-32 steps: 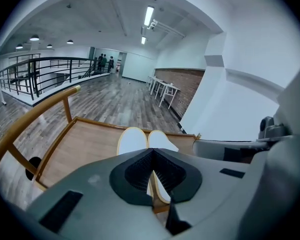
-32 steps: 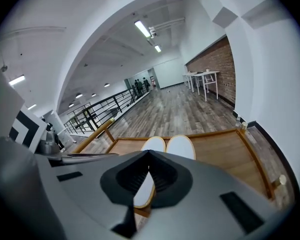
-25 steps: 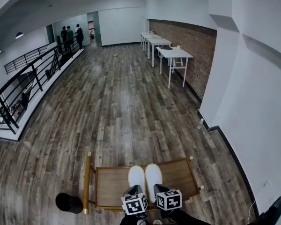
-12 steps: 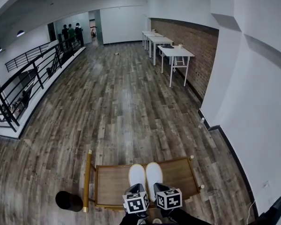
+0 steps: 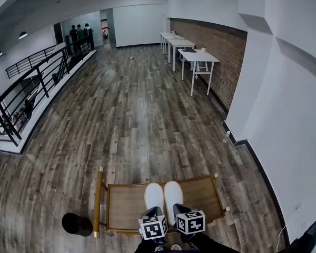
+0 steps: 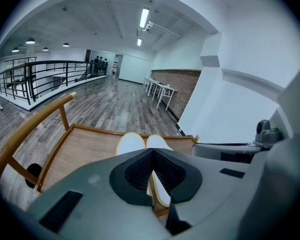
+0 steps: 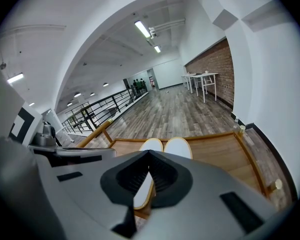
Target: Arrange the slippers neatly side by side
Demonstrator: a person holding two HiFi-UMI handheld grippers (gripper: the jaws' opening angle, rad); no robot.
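Two touching slippers (image 5: 164,196); bare tray (image 5: 127,204) either side.

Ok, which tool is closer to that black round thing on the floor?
Left. The left tool sits right of the black round object; the right tool is farther right, beyond the left one.

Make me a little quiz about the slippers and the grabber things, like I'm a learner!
1. True or false: the slippers lie side by side on the tray.
2. The left gripper has its jaws: A wide open, B shut, C out of sight.
3. What colour are the slippers' tops?

Key: 1 true; 2 B; 3 white.
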